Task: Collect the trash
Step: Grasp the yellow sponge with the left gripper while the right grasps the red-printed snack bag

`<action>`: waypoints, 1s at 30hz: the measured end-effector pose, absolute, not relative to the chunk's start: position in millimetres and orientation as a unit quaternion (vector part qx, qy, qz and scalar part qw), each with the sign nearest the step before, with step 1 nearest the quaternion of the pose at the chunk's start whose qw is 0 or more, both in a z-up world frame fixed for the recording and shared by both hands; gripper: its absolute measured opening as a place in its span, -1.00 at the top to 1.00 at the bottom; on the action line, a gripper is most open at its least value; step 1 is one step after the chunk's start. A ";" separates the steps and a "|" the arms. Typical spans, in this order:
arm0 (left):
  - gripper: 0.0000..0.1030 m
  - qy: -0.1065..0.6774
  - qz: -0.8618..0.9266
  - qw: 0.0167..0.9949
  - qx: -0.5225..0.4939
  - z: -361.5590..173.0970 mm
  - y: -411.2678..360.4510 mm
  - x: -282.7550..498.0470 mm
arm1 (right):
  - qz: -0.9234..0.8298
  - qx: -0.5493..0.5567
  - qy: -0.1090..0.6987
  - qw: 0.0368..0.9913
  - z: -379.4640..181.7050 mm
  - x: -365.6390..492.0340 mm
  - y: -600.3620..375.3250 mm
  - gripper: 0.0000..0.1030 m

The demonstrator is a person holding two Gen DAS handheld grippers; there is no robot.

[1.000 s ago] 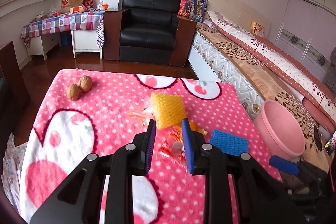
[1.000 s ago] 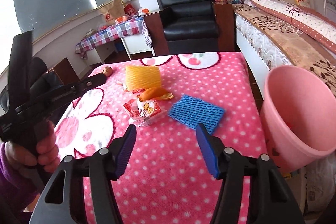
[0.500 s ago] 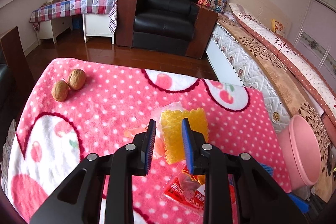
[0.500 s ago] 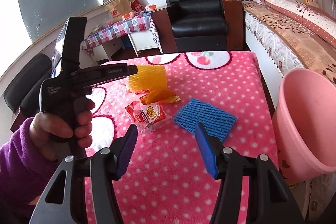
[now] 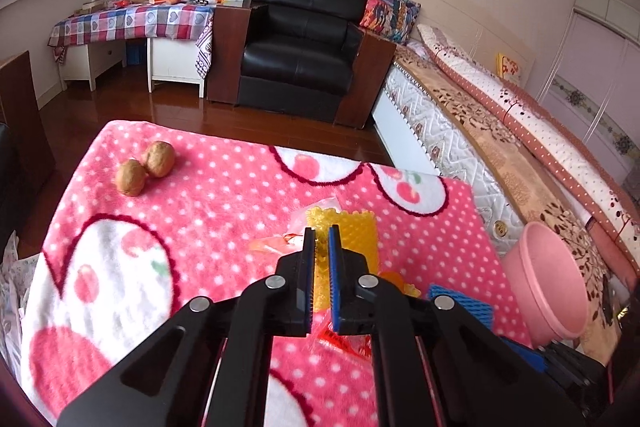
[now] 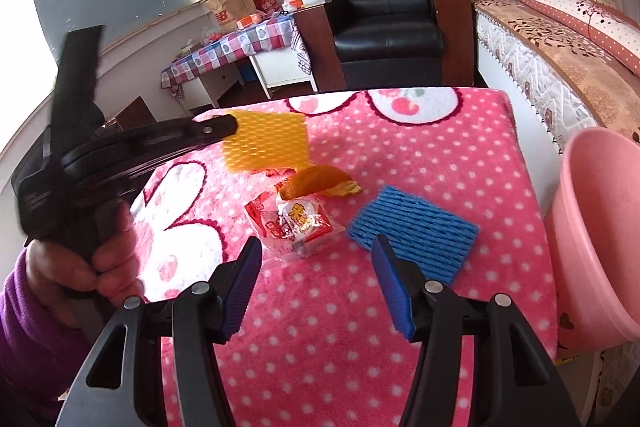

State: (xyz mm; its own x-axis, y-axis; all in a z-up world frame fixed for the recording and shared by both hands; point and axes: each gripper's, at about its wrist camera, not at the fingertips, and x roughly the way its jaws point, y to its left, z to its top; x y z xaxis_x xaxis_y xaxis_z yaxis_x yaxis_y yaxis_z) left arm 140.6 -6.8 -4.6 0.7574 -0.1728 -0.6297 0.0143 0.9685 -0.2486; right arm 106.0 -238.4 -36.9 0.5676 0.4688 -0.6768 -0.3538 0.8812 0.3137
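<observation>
The left gripper (image 5: 321, 233) has just closed on the yellow net (image 6: 266, 141), at eleven o'clock of the wrappers (image 6: 294, 221). Lift gently toward the bin (image 6: 600, 223); the right gripper (image 6: 316, 253) gapes, empty.

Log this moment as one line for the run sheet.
left tongs: just closed on yellow foam net | right tongs: open, empty, above snack wrapper | pink bin: at table edge
</observation>
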 end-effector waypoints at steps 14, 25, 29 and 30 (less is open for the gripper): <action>0.89 0.317 -0.047 0.937 -0.140 22.4 27.5 82.9 | 0.218 0.037 0.442 0.869 -66.1 144.5 -205.3 -0.07; 0.89 0.305 -0.052 0.941 -0.139 29.4 31.8 63.2 | 0.235 0.065 0.448 0.860 -54.4 114.9 -210.8 0.72; 0.89 0.302 -0.061 0.941 -0.140 32.2 29.5 57.9 | 0.244 0.070 0.439 0.862 -40.0 90.1 -218.7 0.74; 0.89 0.302 -0.065 0.941 -0.140 32.9 27.7 56.5 | 0.244 0.070 0.435 0.864 -35.4 82.3 -221.4 0.74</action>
